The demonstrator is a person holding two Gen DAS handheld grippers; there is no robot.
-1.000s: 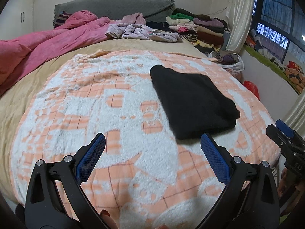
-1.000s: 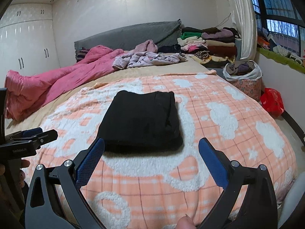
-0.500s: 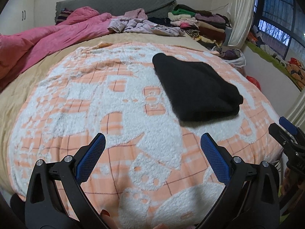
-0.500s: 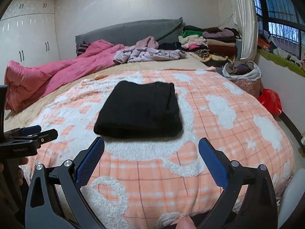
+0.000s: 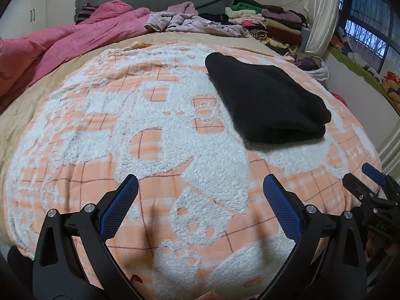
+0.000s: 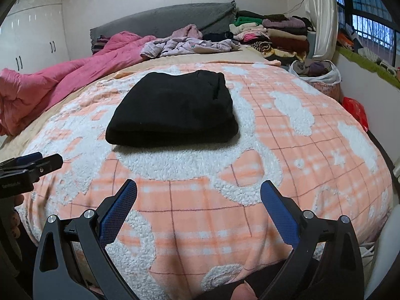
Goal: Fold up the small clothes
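Both claws, left claw (image 5: 200, 195) and right claw (image 6: 198, 196), hang spread and empty; folded black garment (image 6: 175, 110) lies ahead, best left undisturbed.

Soft, even indoor light fills both fisheye views, with cool daylight showing at the window (image 6: 360, 17) on the far right. The folded black garment (image 6: 172, 110) casts a faint shadow on the orange-and-white blanket (image 6: 287, 150) and keeps almost no surface detail. Straight lines bow hard toward dark, vignetted corners. The near blanket edge blurs slightly; white cupboards (image 6: 32, 35) gleam faintly.
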